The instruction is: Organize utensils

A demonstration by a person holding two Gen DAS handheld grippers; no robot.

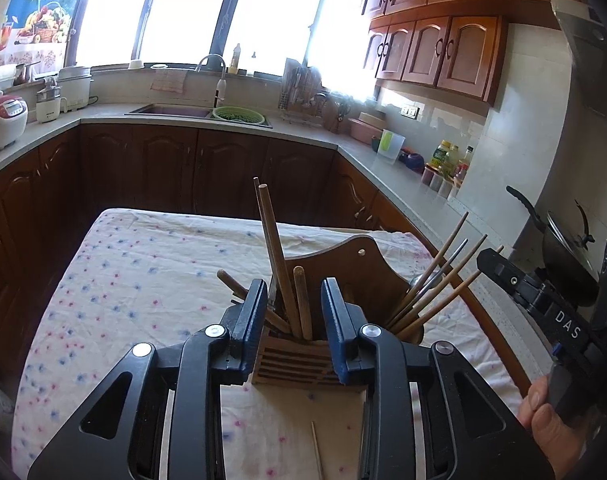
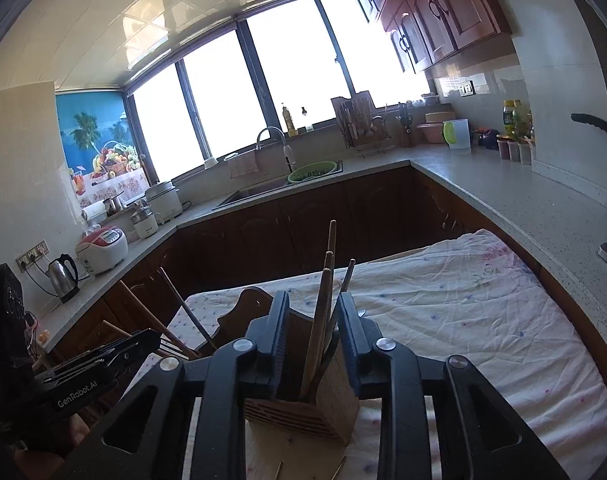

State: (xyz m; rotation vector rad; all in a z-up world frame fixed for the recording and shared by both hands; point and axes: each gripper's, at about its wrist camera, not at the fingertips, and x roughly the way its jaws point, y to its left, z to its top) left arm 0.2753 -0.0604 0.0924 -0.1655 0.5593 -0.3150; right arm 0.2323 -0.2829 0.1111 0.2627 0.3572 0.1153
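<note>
Wooden holder point(image 1: 299, 364) holds upright chopsticks point(image 1: 277, 256).

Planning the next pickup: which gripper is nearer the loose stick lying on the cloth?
Left. The stick lies just under the left gripper; the right gripper hovers over the holder's other side.

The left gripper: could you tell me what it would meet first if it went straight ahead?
Probably the wooden sticks standing in the slatted holder, which sit between the open left gripper fingers; depth is uncertain.
</note>
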